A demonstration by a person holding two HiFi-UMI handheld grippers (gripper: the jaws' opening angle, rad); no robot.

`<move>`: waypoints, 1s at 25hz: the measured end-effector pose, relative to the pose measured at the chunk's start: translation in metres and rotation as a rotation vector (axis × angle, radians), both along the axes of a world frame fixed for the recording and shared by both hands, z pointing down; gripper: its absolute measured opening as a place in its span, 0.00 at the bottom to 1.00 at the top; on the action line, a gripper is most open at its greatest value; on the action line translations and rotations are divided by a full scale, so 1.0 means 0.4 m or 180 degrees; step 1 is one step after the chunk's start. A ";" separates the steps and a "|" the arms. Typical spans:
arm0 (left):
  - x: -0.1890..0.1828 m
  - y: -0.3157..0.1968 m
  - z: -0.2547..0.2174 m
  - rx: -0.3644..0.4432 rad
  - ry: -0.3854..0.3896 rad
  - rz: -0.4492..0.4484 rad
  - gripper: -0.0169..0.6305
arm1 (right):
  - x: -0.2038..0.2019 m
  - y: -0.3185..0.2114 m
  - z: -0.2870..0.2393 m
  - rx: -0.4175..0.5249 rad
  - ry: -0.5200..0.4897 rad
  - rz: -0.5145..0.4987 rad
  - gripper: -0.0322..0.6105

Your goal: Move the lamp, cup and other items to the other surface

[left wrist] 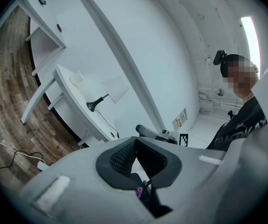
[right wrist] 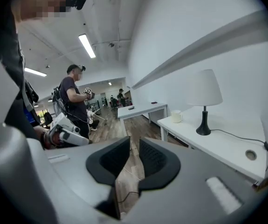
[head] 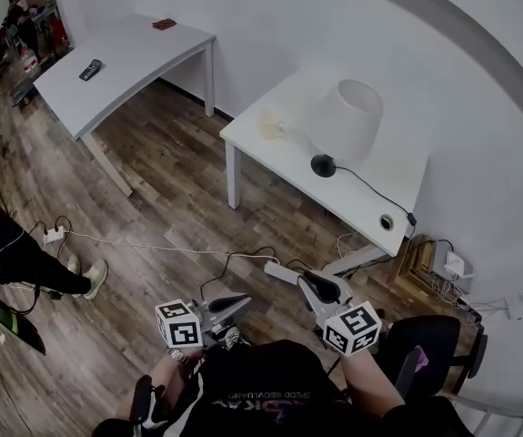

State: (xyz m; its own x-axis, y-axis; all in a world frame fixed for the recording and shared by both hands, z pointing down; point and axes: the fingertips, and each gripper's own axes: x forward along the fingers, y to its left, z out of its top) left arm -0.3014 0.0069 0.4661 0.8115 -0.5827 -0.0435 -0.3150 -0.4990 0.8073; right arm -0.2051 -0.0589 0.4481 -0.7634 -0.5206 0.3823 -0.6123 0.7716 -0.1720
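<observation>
- Nearest us, at six o'clock, we hold both tools low by our waist, carrying nothing: left gripper (head: 241,302) pinched closed, right gripper (head: 308,280) slightly parted.
- Lamp (head: 345,121) and cup (head: 270,124) stand on the white table (head: 370,189) at one o'clock, beyond reach.

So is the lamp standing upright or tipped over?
Upright. In the right gripper view the lamp stands on the white table, its black base flat and its shade straight above it.

Upright at upper right of frame on white desk (head: 370,194): white-shaded, black-based lamp (head: 345,121); cream cup (head: 269,124) near, to its left.
</observation>
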 end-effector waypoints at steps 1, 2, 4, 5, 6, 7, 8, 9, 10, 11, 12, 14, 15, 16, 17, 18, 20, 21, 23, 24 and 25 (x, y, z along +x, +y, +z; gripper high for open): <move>-0.028 0.007 0.005 -0.0012 -0.0014 -0.0047 0.03 | -0.017 -0.018 0.010 0.0045 0.0078 0.0015 0.16; -0.056 0.015 0.011 -0.0028 -0.0018 -0.0107 0.03 | -0.033 -0.034 0.019 0.0065 0.0129 0.0035 0.16; -0.110 0.029 0.025 -0.0063 -0.0007 -0.0239 0.03 | -0.061 -0.068 0.031 0.0058 0.0161 0.0078 0.17; -0.132 0.035 0.029 -0.0089 -0.0009 -0.0295 0.03 | -0.072 -0.086 0.034 0.0047 0.0159 0.0101 0.17; -0.151 0.038 0.030 -0.0110 -0.0015 -0.0341 0.03 | -0.081 -0.106 0.036 0.0044 0.0160 0.0131 0.17; -0.166 0.040 0.031 -0.0120 -0.0019 -0.0380 0.03 | -0.087 -0.128 0.038 0.0052 0.0172 0.0172 0.17; -0.180 0.041 0.031 -0.0120 -0.0016 -0.0420 0.03 | -0.091 -0.153 0.041 0.0071 0.0199 0.0226 0.18; -0.194 0.040 0.030 -0.0116 -0.0005 -0.0467 0.03 | -0.094 -0.180 0.045 0.0092 0.0239 0.0288 0.21; -0.207 0.040 0.030 -0.0113 0.0012 -0.0523 0.03 | -0.096 -0.208 0.052 0.0108 0.0286 0.0354 0.23; -0.221 0.040 0.030 -0.0112 0.0029 -0.0584 0.03 | -0.097 -0.237 0.061 0.0116 0.0329 0.0419 0.23; -0.236 0.039 0.031 -0.0115 0.0039 -0.0649 0.03 | -0.099 -0.267 0.072 0.0114 0.0364 0.0478 0.25; -0.271 0.034 0.030 -0.0114 0.0034 -0.0782 0.03 | -0.104 -0.327 0.097 0.0080 0.0402 0.0578 0.26; -0.290 0.032 0.028 -0.0102 0.0024 -0.0849 0.03 | -0.108 -0.359 0.110 0.0054 0.0407 0.0622 0.26; -0.309 0.028 0.023 -0.0083 0.0010 -0.0918 0.03 | -0.112 -0.393 0.123 0.0029 0.0405 0.0663 0.26; -0.327 0.023 0.018 -0.0064 -0.0003 -0.0990 0.03 | -0.117 -0.429 0.135 0.0009 0.0405 0.0703 0.27; -0.343 0.019 0.015 -0.0052 -0.0012 -0.1066 0.03 | -0.122 -0.467 0.148 -0.0004 0.0413 0.0739 0.27; -0.371 0.006 0.012 -0.0056 -0.0021 -0.1213 0.03 | -0.137 -0.548 0.174 0.0003 0.0478 0.0785 0.27; -0.382 -0.003 0.012 -0.0070 -0.0025 -0.1276 0.03 | -0.146 -0.592 0.187 0.0021 0.0533 0.0795 0.27; -0.398 -0.022 0.012 -0.0112 -0.0036 -0.1391 0.03 | -0.162 -0.678 0.215 0.0054 0.0651 0.0812 0.27; -0.406 -0.030 0.012 -0.0136 -0.0044 -0.1452 0.03 | -0.169 -0.718 0.229 0.0062 0.0704 0.0825 0.27; -0.414 -0.038 0.012 -0.0161 -0.0055 -0.1516 0.03 | -0.176 -0.755 0.244 0.0061 0.0745 0.0842 0.27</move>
State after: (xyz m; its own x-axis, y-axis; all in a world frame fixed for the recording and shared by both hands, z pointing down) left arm -0.4669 -0.0082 0.4710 0.4539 -0.8910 0.0058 -0.5127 -0.2559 0.8195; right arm -0.2755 -0.3610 0.5456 -0.4940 -0.6974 0.5193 -0.8125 0.5828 0.0097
